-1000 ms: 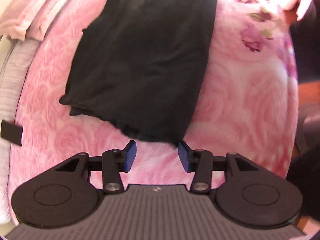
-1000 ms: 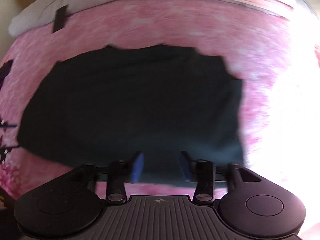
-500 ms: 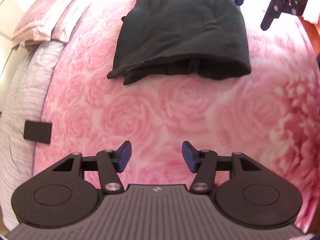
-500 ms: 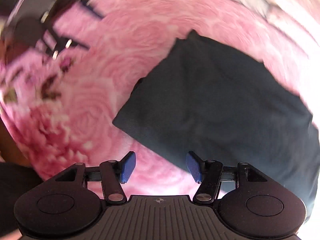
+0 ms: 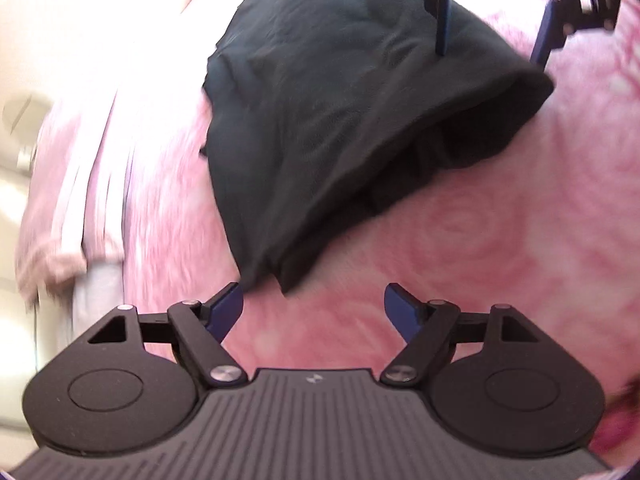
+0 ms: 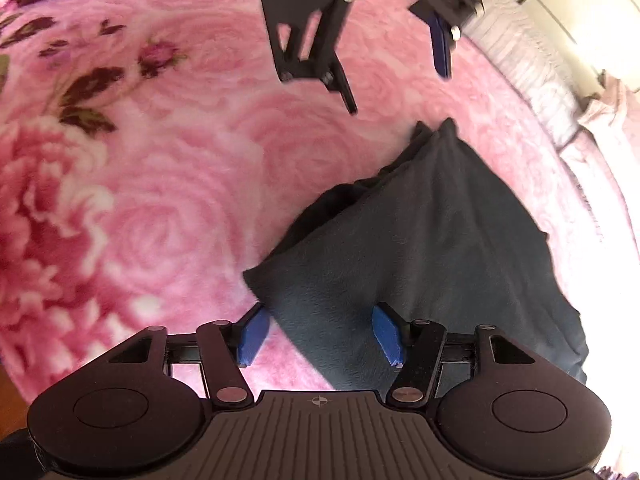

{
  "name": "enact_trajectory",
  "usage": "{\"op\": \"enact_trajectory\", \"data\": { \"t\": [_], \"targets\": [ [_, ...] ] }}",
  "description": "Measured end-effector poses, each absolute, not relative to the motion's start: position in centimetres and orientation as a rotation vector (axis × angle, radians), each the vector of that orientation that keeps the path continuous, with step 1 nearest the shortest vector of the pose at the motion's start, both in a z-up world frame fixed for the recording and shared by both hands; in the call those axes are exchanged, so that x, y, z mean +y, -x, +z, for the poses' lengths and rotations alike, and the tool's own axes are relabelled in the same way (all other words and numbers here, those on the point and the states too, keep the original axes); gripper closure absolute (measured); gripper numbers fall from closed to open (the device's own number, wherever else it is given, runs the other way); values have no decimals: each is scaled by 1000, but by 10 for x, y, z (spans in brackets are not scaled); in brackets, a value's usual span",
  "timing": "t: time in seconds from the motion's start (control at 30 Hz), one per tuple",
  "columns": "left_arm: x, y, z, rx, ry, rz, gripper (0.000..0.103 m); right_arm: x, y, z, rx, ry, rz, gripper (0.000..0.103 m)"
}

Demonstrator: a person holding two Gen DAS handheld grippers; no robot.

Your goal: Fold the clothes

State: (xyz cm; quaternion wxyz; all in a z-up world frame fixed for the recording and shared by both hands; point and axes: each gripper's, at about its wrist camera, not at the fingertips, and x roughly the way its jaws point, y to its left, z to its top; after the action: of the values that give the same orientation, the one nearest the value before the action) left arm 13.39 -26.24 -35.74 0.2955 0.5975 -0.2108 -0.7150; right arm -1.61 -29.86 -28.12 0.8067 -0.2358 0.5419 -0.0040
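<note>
A folded black garment (image 5: 340,120) lies on the pink rose-patterned blanket (image 5: 480,240). Its near corner reaches almost to my left gripper (image 5: 314,310), which is open with nothing between its blue pads. Across the garment, at the top of the left wrist view, my right gripper (image 5: 492,28) hangs open over its far edge. In the right wrist view the same garment (image 6: 420,248) runs under my open right gripper (image 6: 320,332), one corner lying between the fingers. My left gripper (image 6: 396,76) hovers open above the garment's far tip.
Folded pale pink cloth (image 5: 68,200) lies at the blanket's left side, also seen as pink cloth (image 6: 608,108) at the right. A grey ribbed bed cover (image 6: 528,60) borders the blanket. Dark red flower prints (image 6: 92,80) mark the blanket's left part.
Both grippers swung round to opposite ends of the garment. The left one moved in close to its near corner; the right one now has a corner between its open fingers.
</note>
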Motion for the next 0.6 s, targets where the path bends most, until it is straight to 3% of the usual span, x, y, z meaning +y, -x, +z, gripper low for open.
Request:
{"op": "enact_trajectory", "data": {
  "t": [0.27,0.33,0.4,0.5,0.6],
  "targets": [
    [-302,-130,-383,-865,-1634,-2022,29,-315,21,-274,1192,470,-111,44],
    [-306,-130,-386,-875,-1646,-2048,41,-313,25,-273,1201,489,-100,44],
    [-310,-131,-388,-880,-1658,-2074,74,-310,32,-274,1210,533,-92,44],
    [-315,-132,-392,-888,-1676,-2113,82,-310,38,-279,1210,553,-97,44],
    [-317,-132,-394,-869,-1666,-2123,82,-307,28,-283,1179,564,-101,44]
  ]
}}
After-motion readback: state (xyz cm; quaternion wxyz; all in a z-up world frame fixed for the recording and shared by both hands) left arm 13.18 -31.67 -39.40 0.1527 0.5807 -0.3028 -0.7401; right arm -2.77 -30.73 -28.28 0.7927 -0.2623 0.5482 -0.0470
